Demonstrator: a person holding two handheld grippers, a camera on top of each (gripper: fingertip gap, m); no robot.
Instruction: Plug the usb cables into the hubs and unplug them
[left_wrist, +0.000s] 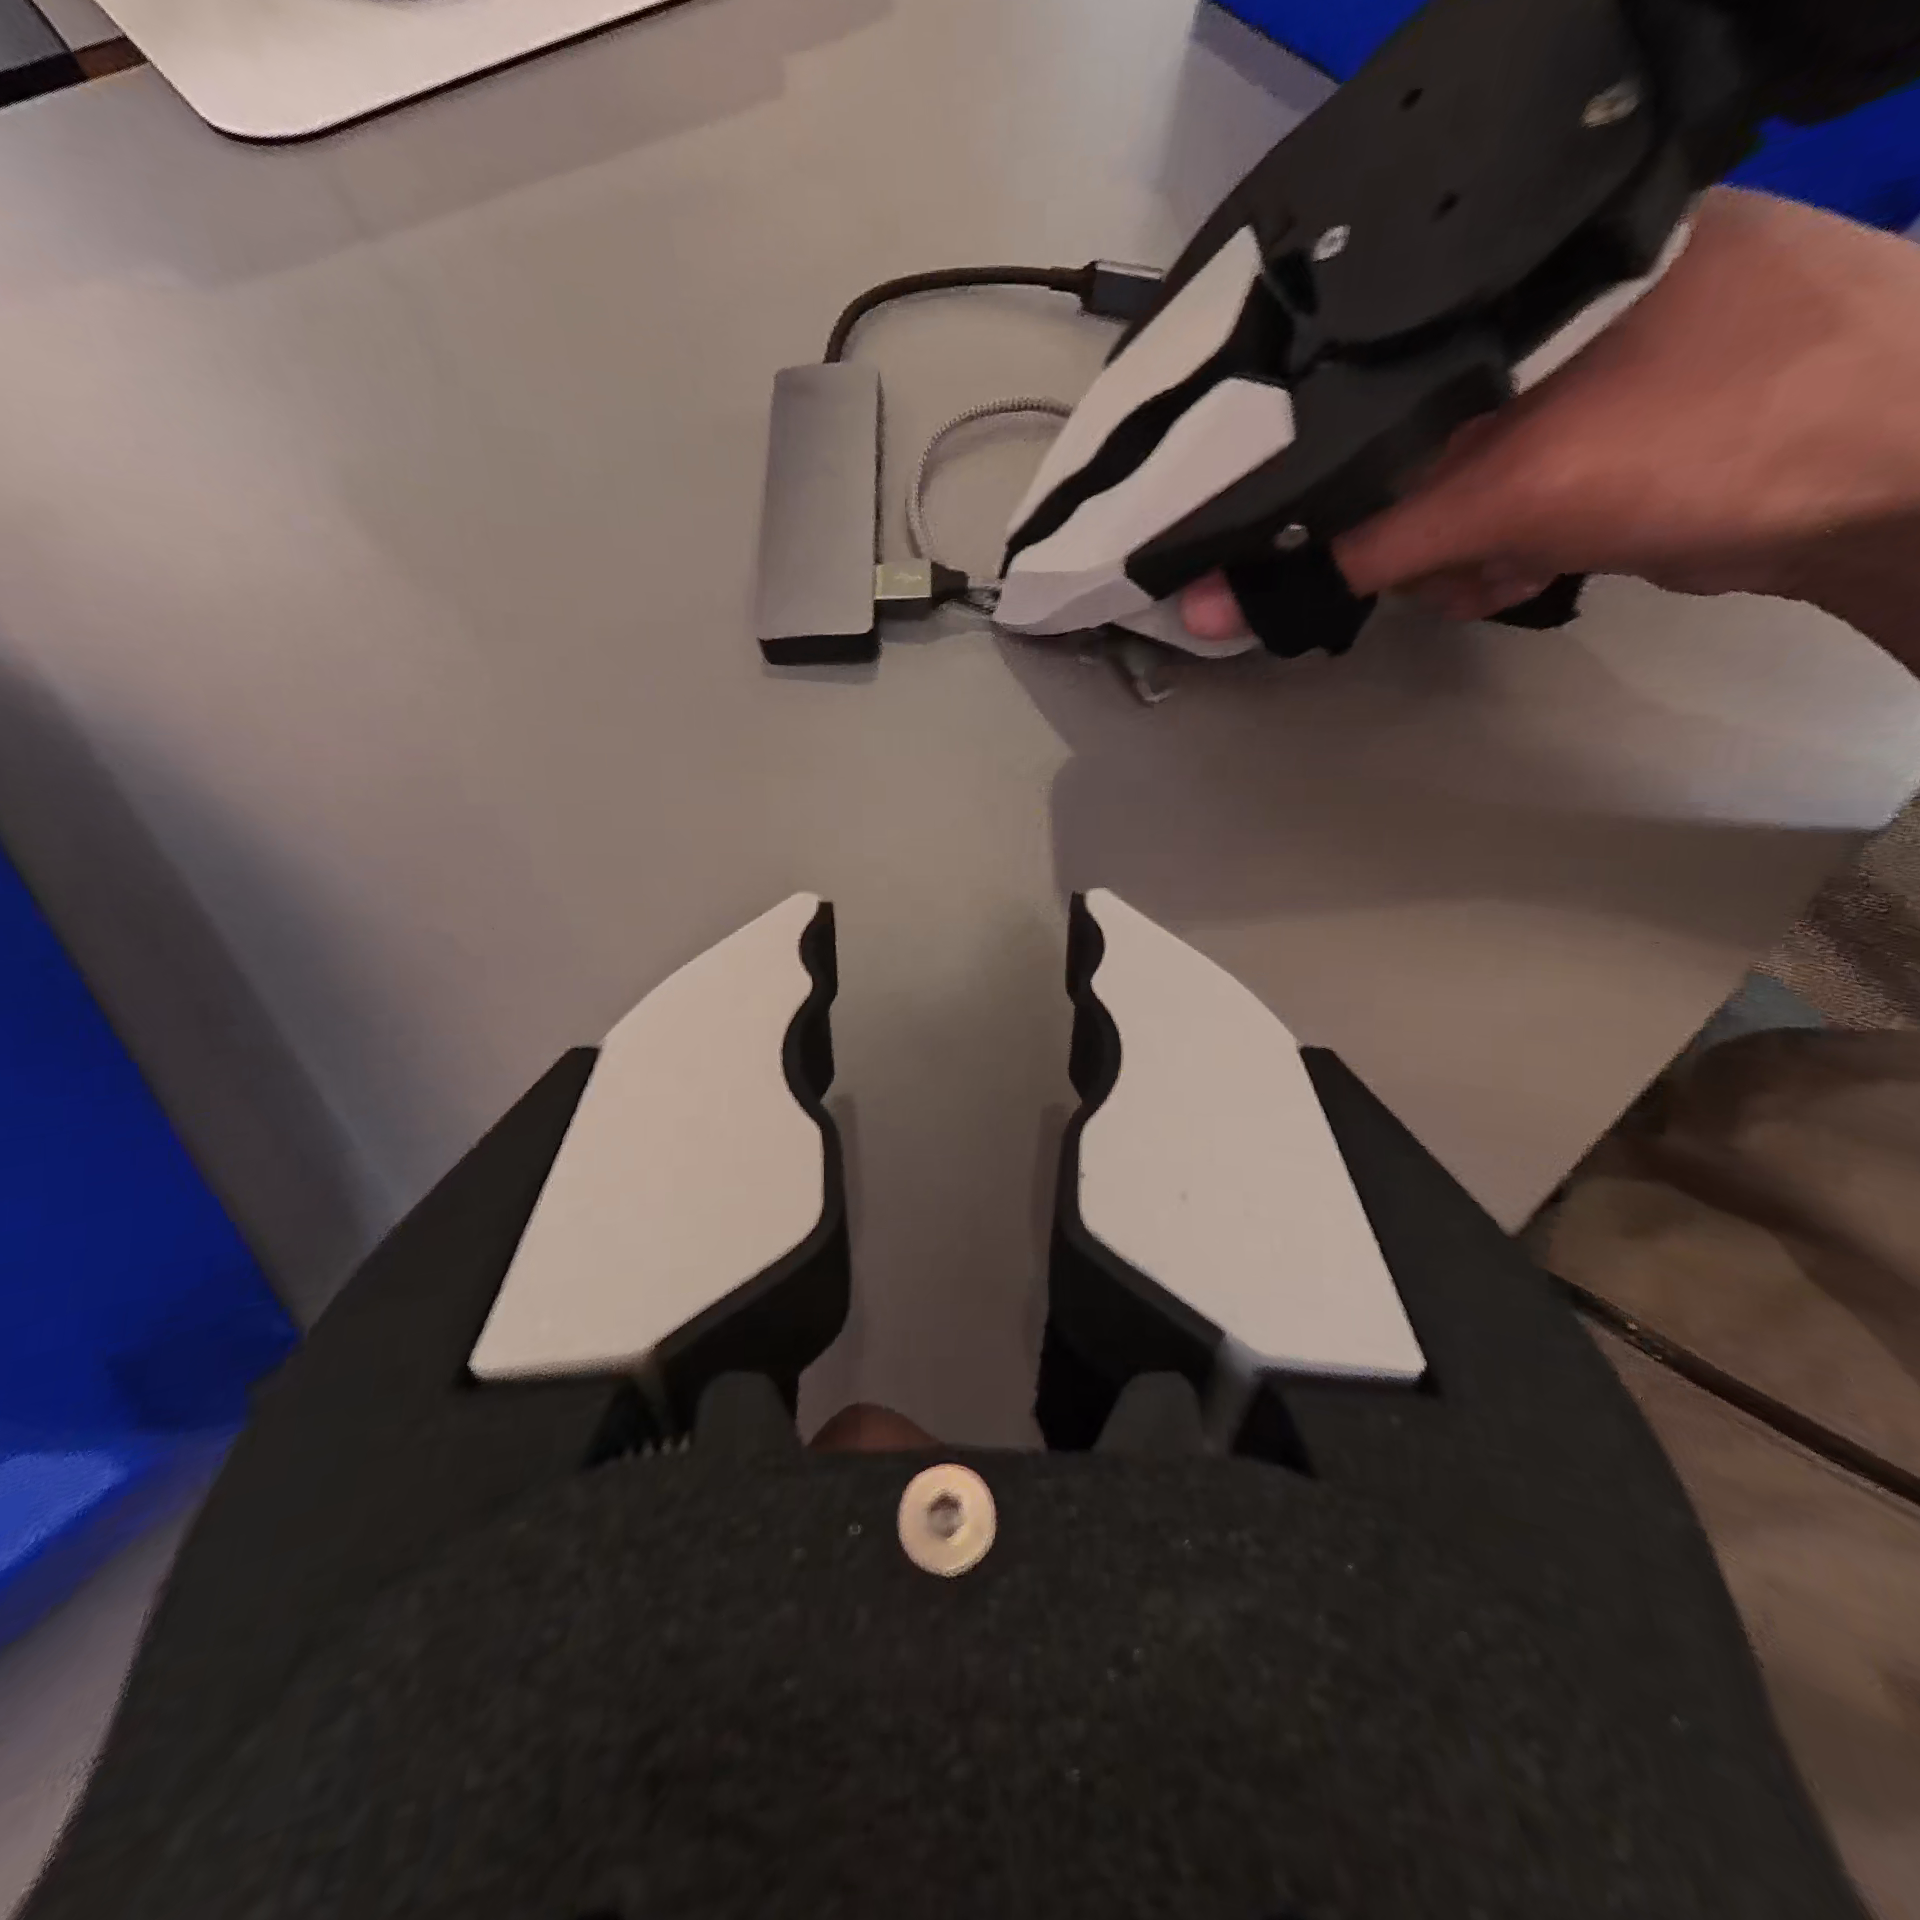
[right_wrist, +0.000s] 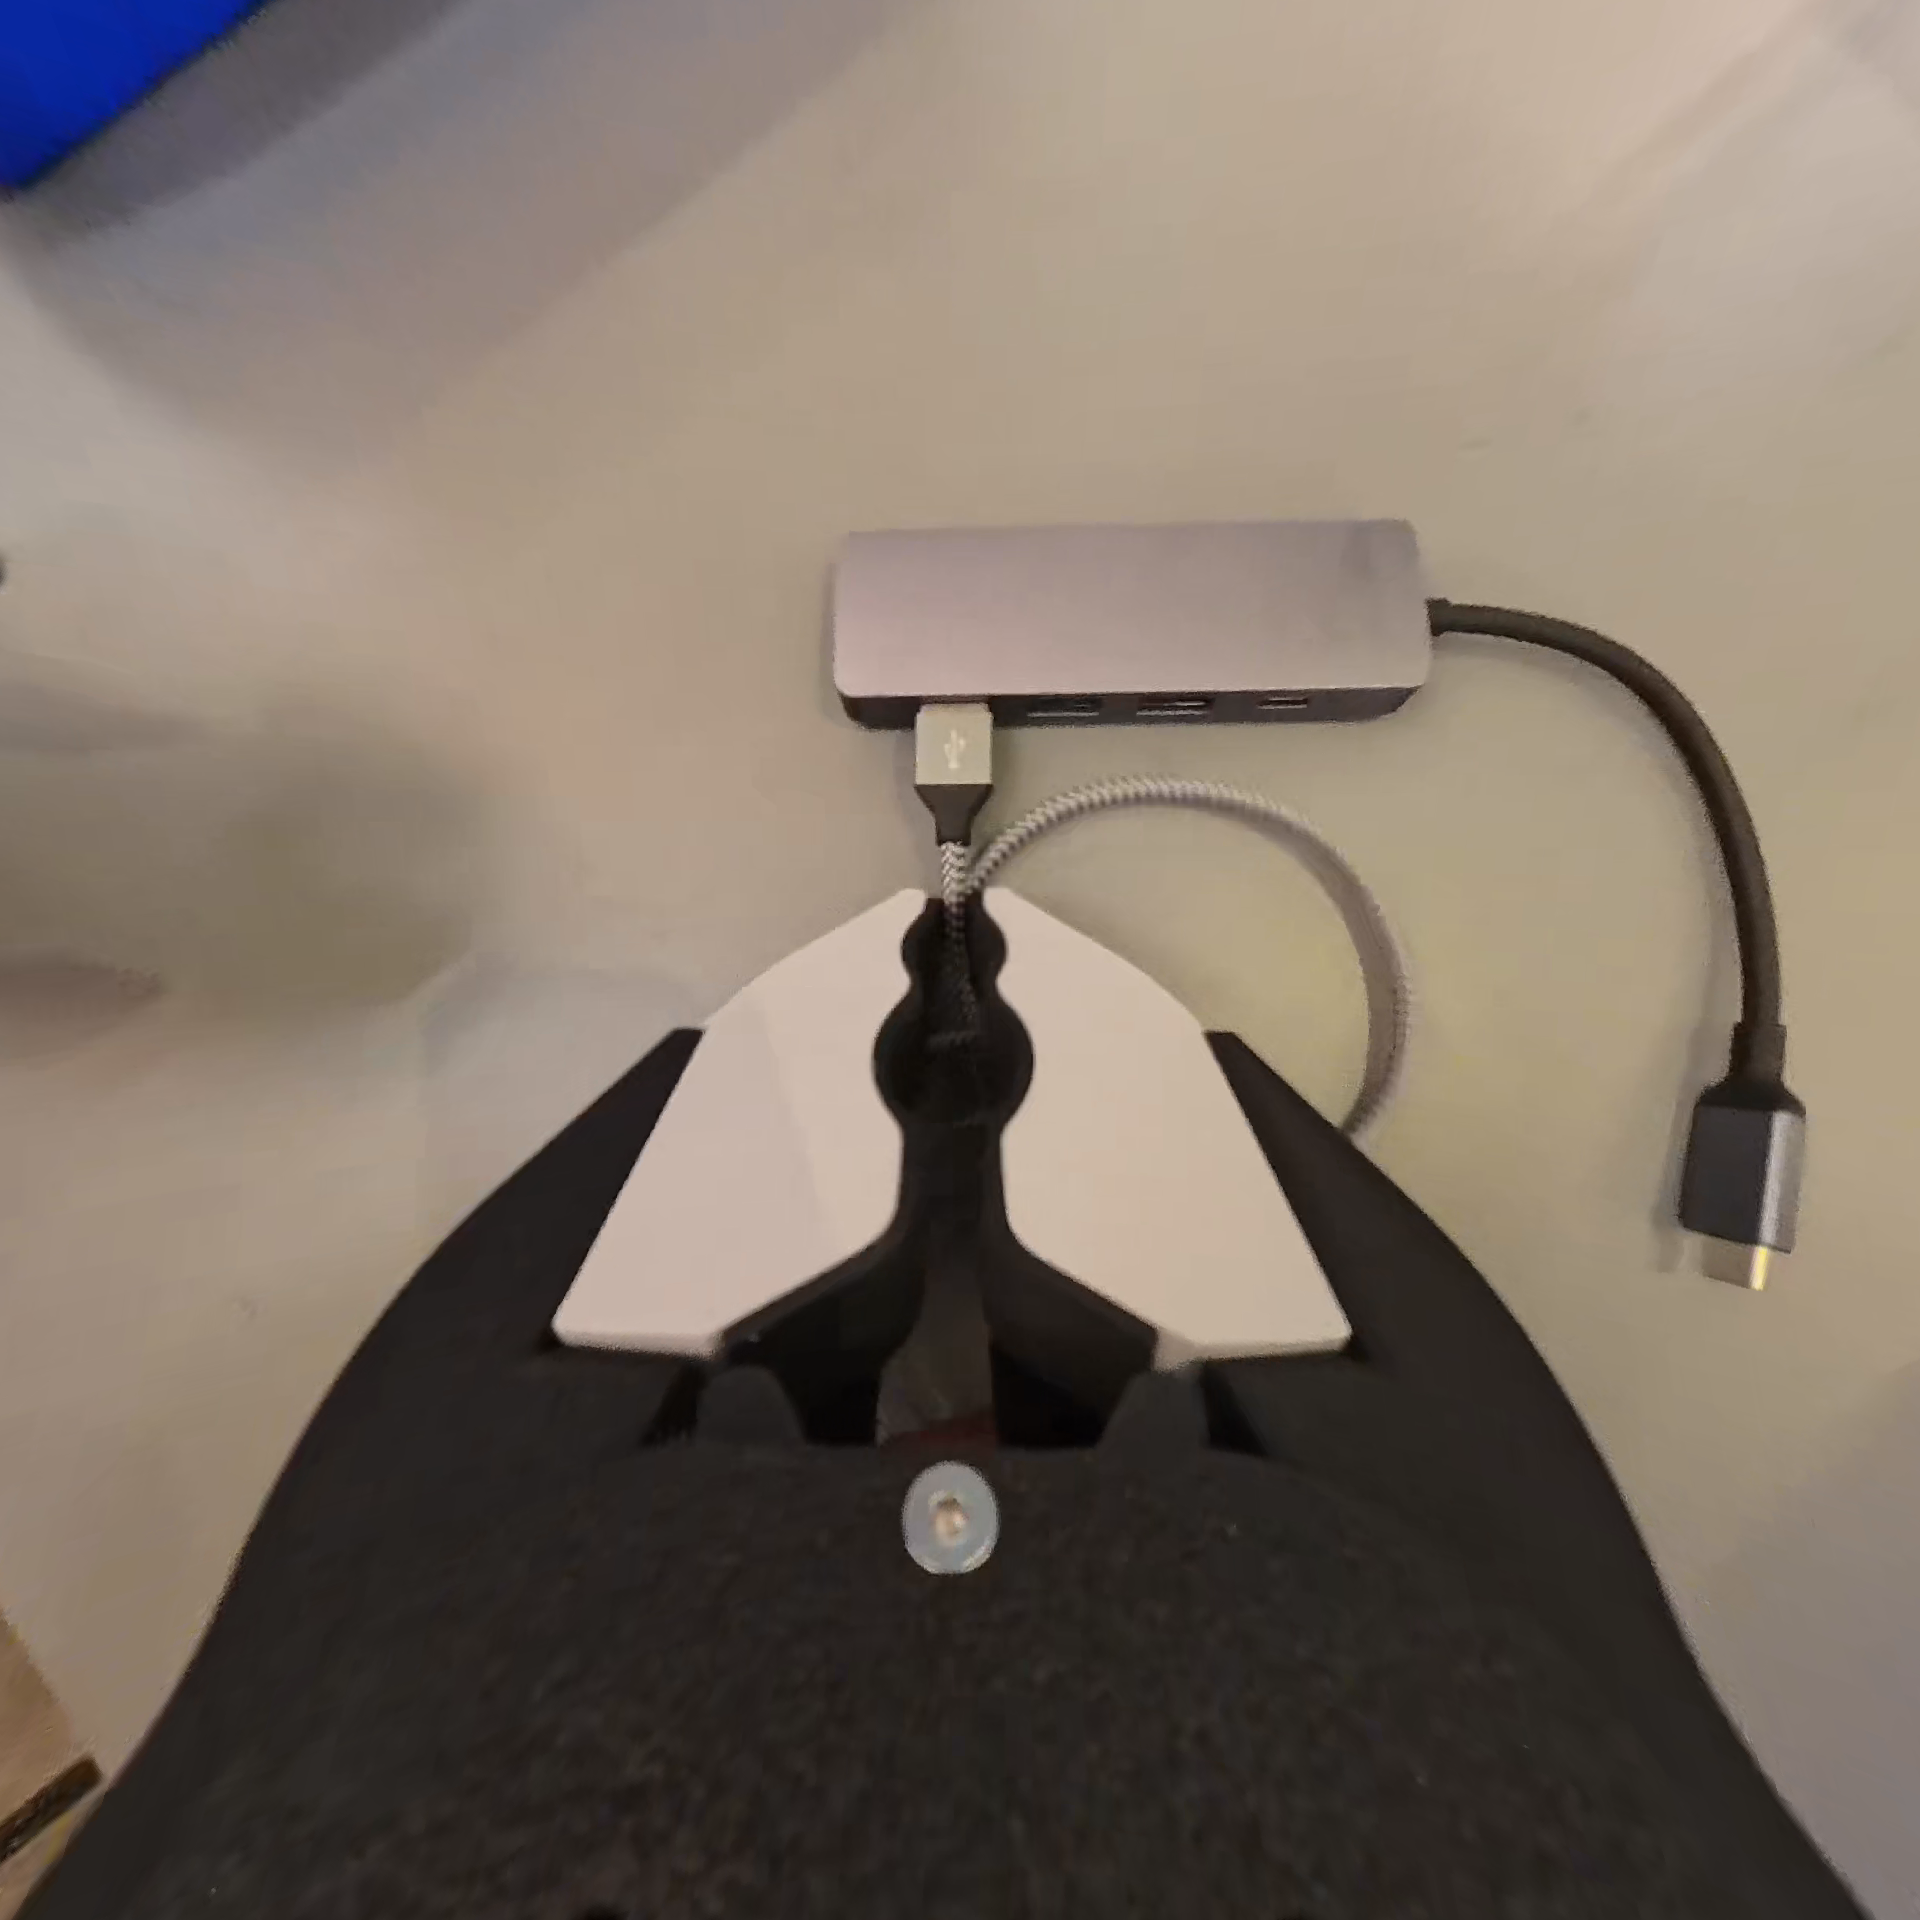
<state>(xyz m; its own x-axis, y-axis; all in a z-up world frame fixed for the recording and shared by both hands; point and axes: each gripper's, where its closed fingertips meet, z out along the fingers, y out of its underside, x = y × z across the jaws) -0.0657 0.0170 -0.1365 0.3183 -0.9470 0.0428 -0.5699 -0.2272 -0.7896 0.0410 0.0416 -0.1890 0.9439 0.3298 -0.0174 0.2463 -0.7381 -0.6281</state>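
A grey USB hub lies on the grey table, also in the left wrist view. A silver USB plug on a braided cable meets the hub's leftmost side port. My right gripper is shut on the braided cable just behind the plug. It shows in the left wrist view, held by a hand. The plug touches the hub's right side there. My left gripper is open and empty, well short of the hub.
The hub's own black cable curves right and ends in a loose connector. A pale flat pad lies at the far left. Blue surfaces border the table. The table edge runs at the right. Spacing between my two grippers at the tips: around 12 cm.
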